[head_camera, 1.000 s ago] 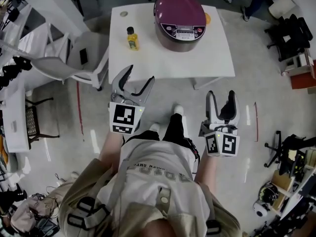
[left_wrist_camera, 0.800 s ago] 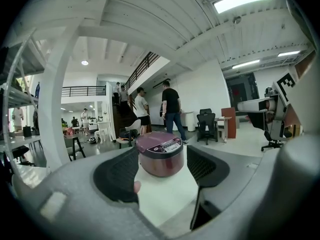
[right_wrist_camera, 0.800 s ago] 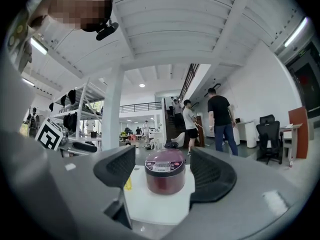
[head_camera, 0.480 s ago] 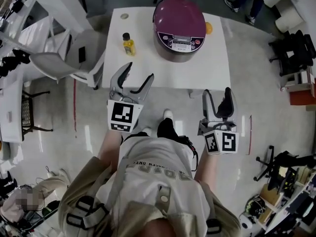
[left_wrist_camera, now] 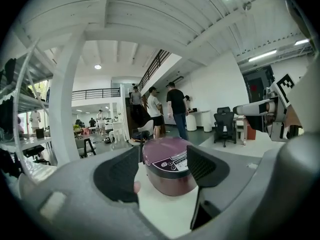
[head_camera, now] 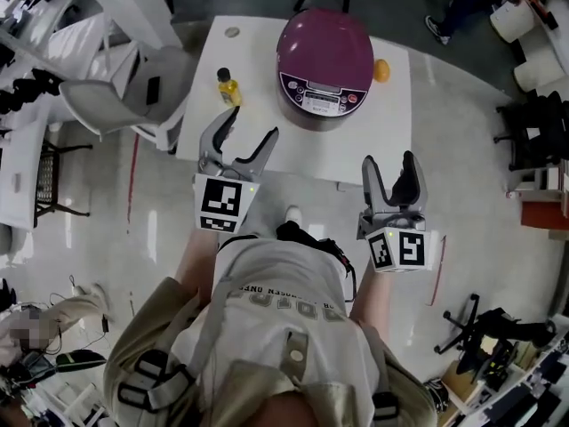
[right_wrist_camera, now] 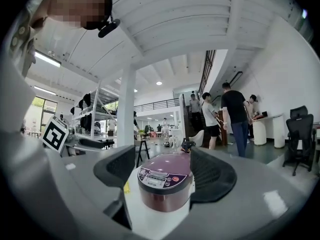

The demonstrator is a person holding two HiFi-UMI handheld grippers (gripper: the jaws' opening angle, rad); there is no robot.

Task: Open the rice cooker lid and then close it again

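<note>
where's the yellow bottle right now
In the head view the yellow bottle stands on the left part of the white table, just left of the purple rice cooker and beyond the open left claw.

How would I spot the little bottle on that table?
Look at the white table, where a big purple rice cooker stands. The bottle stands apart on the cooker's left in the head view. It is small, yellow and dark-capped, unlike the round orange thing on the right.
</note>
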